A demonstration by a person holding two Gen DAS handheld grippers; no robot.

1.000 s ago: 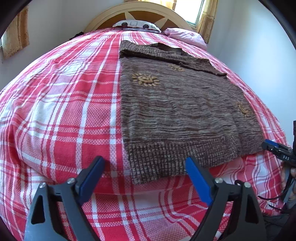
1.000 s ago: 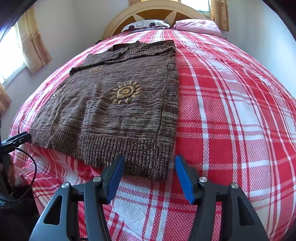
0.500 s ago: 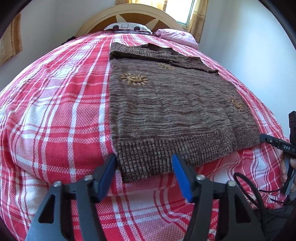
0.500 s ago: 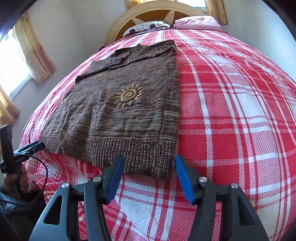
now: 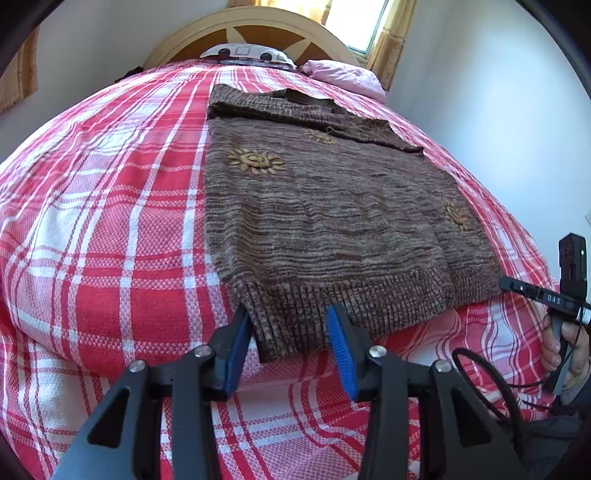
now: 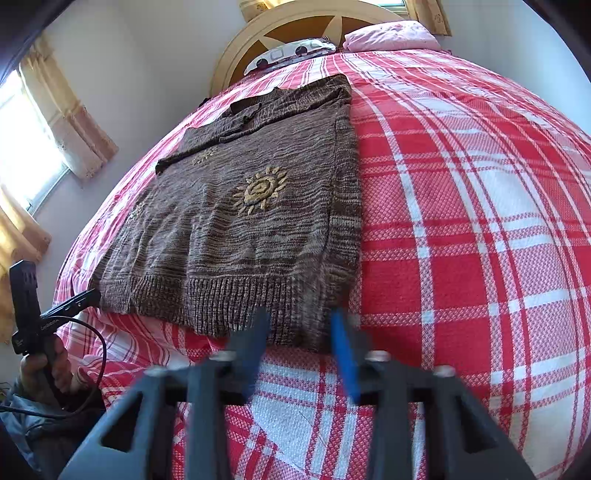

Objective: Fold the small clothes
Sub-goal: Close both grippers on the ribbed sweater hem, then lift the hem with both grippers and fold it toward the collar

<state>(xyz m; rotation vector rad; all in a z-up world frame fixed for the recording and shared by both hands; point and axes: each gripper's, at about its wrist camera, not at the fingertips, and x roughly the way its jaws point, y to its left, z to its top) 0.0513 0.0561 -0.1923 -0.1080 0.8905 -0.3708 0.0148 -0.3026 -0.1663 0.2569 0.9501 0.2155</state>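
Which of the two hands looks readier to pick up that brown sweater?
Neither clearly: left gripper and right gripper each have open jaws straddling a bottom corner of the sweater. Likely both lift together.

red plaid bedspread (image 5: 110, 229), pink pillow (image 5: 341, 75), arched wooden headboard (image 5: 251, 35), yellow curtains (image 6: 70, 125)

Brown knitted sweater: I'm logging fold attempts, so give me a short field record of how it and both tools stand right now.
garment: brown knitted sweater with tan sun motifs, flat, sleeves folded across its top
surface: red and white plaid bedspread
left tool: open, blue pads straddling the near left hem corner
right tool: open, straddling the near right hem corner, motion-blurred
grasp: not yet closed
background: pink pillow at the headboard
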